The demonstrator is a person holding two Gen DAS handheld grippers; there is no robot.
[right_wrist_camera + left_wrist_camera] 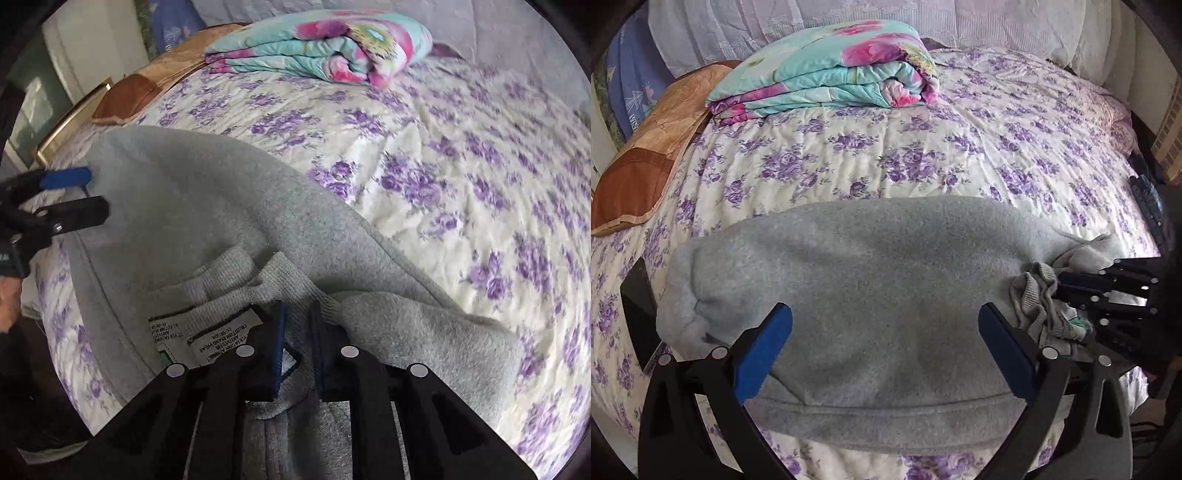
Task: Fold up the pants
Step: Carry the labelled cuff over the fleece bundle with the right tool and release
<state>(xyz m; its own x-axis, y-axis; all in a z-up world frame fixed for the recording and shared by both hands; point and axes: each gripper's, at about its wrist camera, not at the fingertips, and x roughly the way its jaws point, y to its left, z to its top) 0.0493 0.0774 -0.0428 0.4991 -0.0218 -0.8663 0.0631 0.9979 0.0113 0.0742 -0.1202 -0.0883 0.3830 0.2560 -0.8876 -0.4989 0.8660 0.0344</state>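
Both wrist views look close over the pants (871,280), sharing the folded quilt (325,48)

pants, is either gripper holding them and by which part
The right gripper is shut on the pants at the ribbed waistband end by the label. The left gripper is open, holding nothing.

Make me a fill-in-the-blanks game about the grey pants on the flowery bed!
1. The soft grey fleece pants lie on a quilt printed with ____ flowers.
2. The right gripper pinches the pants' ribbed ____.
3. The left gripper has its jaws ____.
4. The folded turquoise blanket has big ____ flowers.

Missing words: purple; waistband; open; pink
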